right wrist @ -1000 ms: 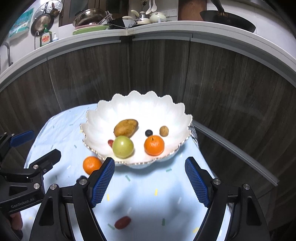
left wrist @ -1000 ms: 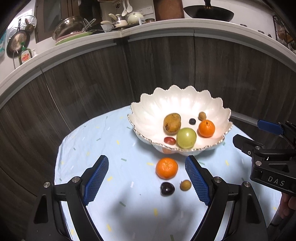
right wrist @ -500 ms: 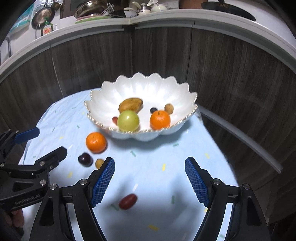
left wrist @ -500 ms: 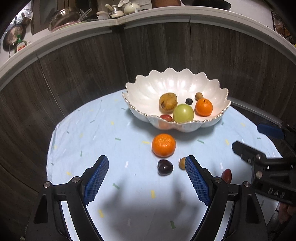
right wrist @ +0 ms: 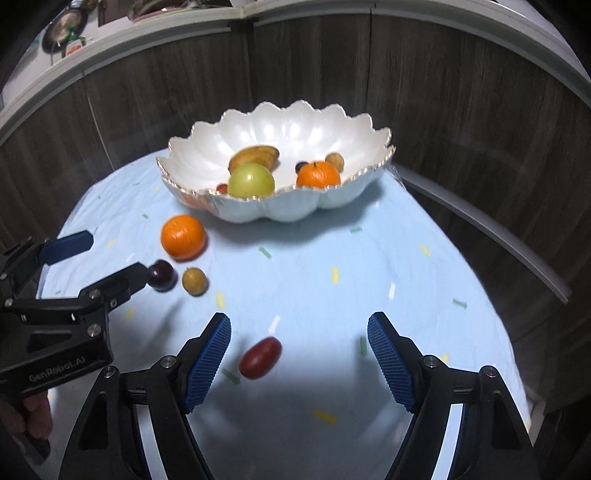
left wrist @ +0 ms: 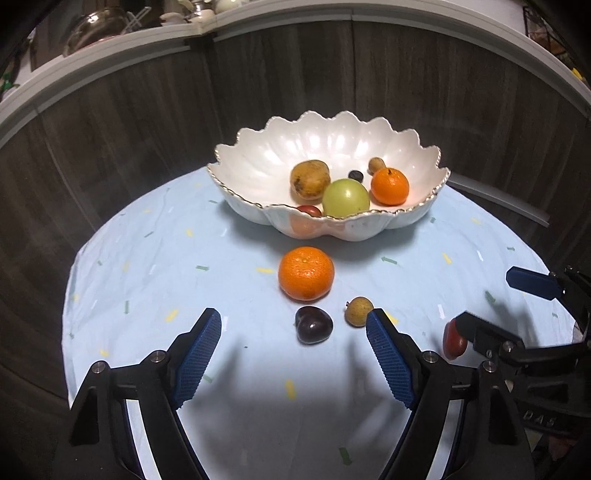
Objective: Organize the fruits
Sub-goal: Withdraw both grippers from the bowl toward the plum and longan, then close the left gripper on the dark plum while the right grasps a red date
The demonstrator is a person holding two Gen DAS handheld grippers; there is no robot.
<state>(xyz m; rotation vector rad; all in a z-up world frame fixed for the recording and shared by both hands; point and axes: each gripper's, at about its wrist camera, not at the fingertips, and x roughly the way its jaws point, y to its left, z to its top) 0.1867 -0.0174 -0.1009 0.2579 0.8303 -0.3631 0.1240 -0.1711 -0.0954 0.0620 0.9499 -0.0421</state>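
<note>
A white scalloped bowl (left wrist: 258,166) (right wrist: 362,184) at the back of the round table holds a green apple (left wrist: 345,198), an orange (left wrist: 389,186), a brown fruit (left wrist: 309,179) and several small fruits. On the cloth lie an orange (left wrist: 306,273) (right wrist: 183,236), a dark plum (left wrist: 313,325) (right wrist: 161,274), a small tan fruit (left wrist: 358,311) (right wrist: 194,281) and a red oblong fruit (right wrist: 259,357) (left wrist: 454,341). My left gripper (left wrist: 293,358) is open and empty, just short of the plum. My right gripper (right wrist: 299,360) is open and empty, with the red fruit near its left finger.
The table carries a light blue cloth (left wrist: 166,277) with confetti marks. Dark wood cabinet fronts (left wrist: 110,118) curve close behind it, under a counter with kitchenware (left wrist: 96,33). Each gripper shows in the other's view: the right (left wrist: 532,332), the left (right wrist: 66,280).
Both grippers have drawn back and lowered toward the table's front. The loose fruits now lie ahead of the fingers, and the red fruit has come between the right gripper's fingers.
</note>
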